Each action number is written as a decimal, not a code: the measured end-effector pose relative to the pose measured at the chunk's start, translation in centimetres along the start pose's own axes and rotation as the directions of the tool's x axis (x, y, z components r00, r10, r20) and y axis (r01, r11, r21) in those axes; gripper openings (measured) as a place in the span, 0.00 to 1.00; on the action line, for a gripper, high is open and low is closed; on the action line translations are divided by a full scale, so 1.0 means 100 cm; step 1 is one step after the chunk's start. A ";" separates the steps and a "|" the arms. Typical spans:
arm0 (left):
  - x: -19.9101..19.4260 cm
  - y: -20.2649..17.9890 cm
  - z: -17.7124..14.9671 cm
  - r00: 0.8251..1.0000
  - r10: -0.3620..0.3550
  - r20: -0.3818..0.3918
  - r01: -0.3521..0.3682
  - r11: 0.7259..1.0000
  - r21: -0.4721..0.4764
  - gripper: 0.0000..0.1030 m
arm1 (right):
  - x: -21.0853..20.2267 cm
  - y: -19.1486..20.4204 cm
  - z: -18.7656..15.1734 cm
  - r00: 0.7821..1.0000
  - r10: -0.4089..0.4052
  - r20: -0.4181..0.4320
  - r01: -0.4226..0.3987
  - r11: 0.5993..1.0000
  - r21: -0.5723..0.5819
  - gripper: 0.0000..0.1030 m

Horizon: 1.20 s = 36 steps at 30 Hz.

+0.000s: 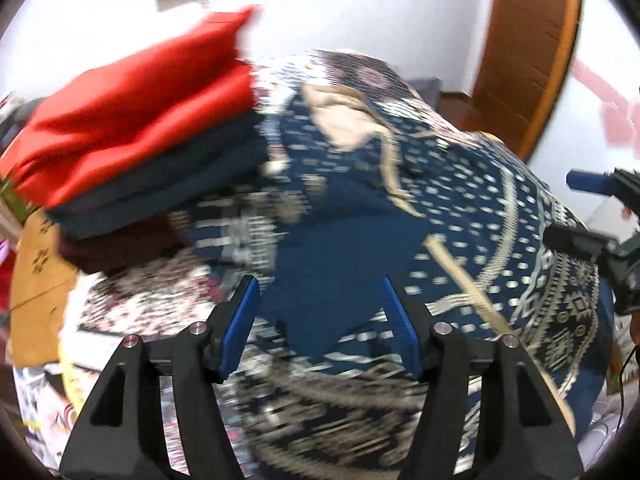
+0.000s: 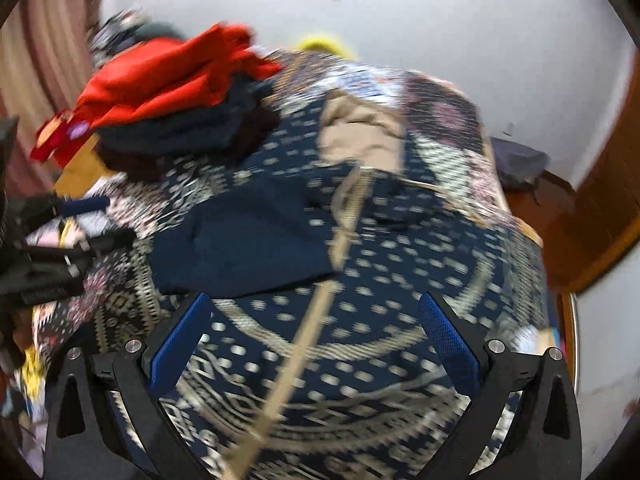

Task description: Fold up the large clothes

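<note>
- Big navy patterned garment [image 1: 460,216] spread over most of the surface, covered in pale dots and banded zigzag trim, with a plain dark blue panel near the middle. Pretty blurry in both views, same garment from the right wrist [image 2: 360,280].
- Busy printed sheet [image 1: 152,300] under it all, red and white pattern peeking out at the left edge.
- Stack of folded clothes [image 1: 132,128] at the far left, sitting partly on the garment's edge: red piece on top, dark navy ones below, something maroon at the bottom. Seen from the right wrist too [image 2: 176,96].
- Tan lining patch [image 1: 340,116] up near the garment's far end, with a tan cord running down from it.
- Wooden door [image 1: 528,52] off to the right against a white wall.
- Left gripper [image 1: 320,320] low over the plain blue panel, jaws spread apart, nothing pinched between the blue pads; cloth just lying below the gap.
- Right gripper [image 2: 316,332] over the dotted part of the garment, jaws spread wide, no fabric caught, tan cord passing underneath between them.
</note>
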<state>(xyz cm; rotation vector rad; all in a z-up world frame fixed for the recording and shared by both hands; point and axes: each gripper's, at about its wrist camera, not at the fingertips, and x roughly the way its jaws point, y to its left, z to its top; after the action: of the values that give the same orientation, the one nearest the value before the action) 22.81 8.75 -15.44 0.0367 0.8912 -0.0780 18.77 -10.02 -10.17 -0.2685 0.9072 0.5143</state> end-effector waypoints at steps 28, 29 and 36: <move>0.039 0.086 -0.060 0.988 0.070 -0.138 -0.083 0.993 -0.086 0.63 | 0.124 0.096 0.015 0.949 0.149 -0.278 -0.200 0.966 -0.166 0.18; 0.039 0.084 -0.059 0.988 0.069 -0.139 -0.081 0.993 -0.082 0.63 | 0.119 0.090 0.017 0.953 0.157 -0.257 -0.198 0.970 -0.142 0.17; 0.050 0.073 -0.052 0.984 0.077 -0.163 -0.086 0.995 -0.047 0.69 | 0.061 0.038 0.052 0.986 0.157 -0.048 -0.158 0.987 -0.025 0.16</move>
<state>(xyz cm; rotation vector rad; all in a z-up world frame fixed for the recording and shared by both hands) 22.54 16.06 -22.61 0.0298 1.0524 0.0262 23.41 -2.68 -12.04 -0.2366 0.9709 0.6699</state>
